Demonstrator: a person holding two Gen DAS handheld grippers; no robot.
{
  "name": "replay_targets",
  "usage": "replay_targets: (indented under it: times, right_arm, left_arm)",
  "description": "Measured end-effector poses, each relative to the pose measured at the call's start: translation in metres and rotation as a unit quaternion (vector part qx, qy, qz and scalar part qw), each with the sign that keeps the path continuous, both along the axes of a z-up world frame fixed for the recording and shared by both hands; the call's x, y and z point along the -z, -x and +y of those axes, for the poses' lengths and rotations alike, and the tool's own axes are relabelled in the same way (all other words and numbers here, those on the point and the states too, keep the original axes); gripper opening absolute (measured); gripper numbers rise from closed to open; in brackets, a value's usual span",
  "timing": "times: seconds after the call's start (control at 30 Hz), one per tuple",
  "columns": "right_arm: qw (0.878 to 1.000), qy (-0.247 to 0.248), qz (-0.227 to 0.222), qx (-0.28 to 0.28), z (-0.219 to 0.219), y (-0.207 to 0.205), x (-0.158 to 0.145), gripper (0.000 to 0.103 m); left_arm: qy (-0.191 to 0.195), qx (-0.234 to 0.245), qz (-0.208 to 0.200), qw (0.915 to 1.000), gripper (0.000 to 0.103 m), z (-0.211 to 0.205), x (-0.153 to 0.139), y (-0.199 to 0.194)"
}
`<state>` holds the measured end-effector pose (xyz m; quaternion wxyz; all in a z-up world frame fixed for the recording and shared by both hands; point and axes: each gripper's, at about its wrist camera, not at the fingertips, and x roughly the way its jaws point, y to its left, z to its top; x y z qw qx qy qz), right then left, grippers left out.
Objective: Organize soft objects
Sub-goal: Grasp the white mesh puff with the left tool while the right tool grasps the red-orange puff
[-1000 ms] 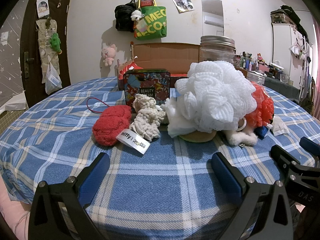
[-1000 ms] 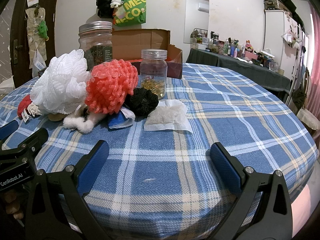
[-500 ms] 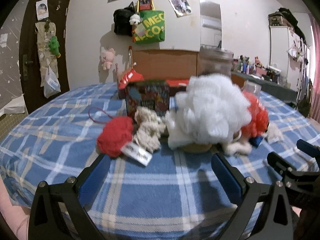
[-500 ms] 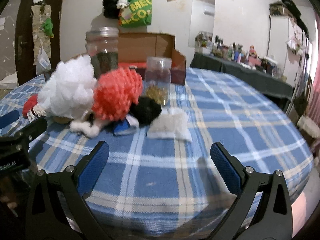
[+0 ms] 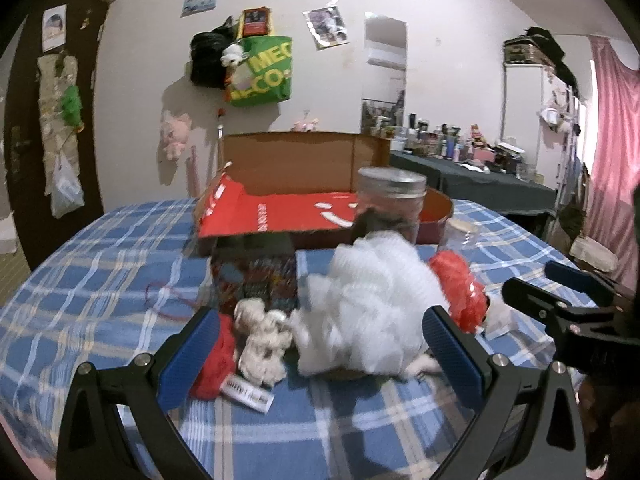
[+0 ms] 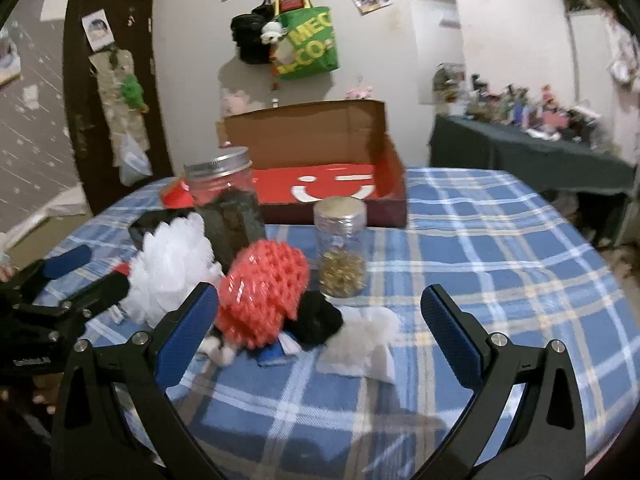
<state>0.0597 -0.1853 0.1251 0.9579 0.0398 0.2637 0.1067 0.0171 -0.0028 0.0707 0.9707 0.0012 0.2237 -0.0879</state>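
Note:
A pile of soft things lies on the blue plaid table. In the left wrist view: a white mesh pouf [image 5: 372,312], a red knitted piece [image 5: 216,360] with a paper tag, a cream knitted piece [image 5: 262,344] and a red-orange pouf [image 5: 460,292]. In the right wrist view: the red-orange pouf [image 6: 262,300], the white pouf [image 6: 172,272], a black soft ball [image 6: 318,322] and a white cloth pouch [image 6: 360,340]. My left gripper [image 5: 320,352] is open above the pile. My right gripper [image 6: 320,328] is open, raised over it.
An open cardboard box [image 6: 332,176] with a red smiley inside stands behind the pile. A big glass jar [image 6: 226,208] and a small jar [image 6: 342,252] stand by the poufs. A patterned tin [image 5: 256,280] sits behind the knitted pieces. The table edge is near.
Both grippers have risen and moved forward toward the pile, so the box interior now shows. Both stay open. The soft objects have not moved.

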Motion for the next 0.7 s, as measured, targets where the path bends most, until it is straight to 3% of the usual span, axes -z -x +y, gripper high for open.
replay_targets:
  times: [0.3, 0.37, 0.43, 0.7]
  right_arm:
    - [0.992, -0.055, 0.049, -0.101, 0.002, -0.035, 0.008, 0.100]
    - [0.991, -0.048, 0.055, -0.113, 0.007, -0.041, 0.012, 0.093]
    - [0.988, -0.049, 0.070, -0.125, 0.010, -0.047, 0.017, 0.076]
    - [0.980, -0.072, 0.093, -0.163, 0.014, -0.051, 0.024, 0.045]
  left_arm:
    - [0.004, 0.060, 0.028, 0.9978, 0.103, -0.008, -0.005, -0.030]
    - [-0.001, 0.072, 0.032, 0.9969, 0.103, -0.012, -0.004, -0.036]
    - [-0.006, 0.080, 0.036, 0.9962, 0.100, -0.016, -0.002, -0.039]
    - [-0.007, 0.120, 0.066, 0.9905, 0.071, -0.028, 0.010, -0.047]
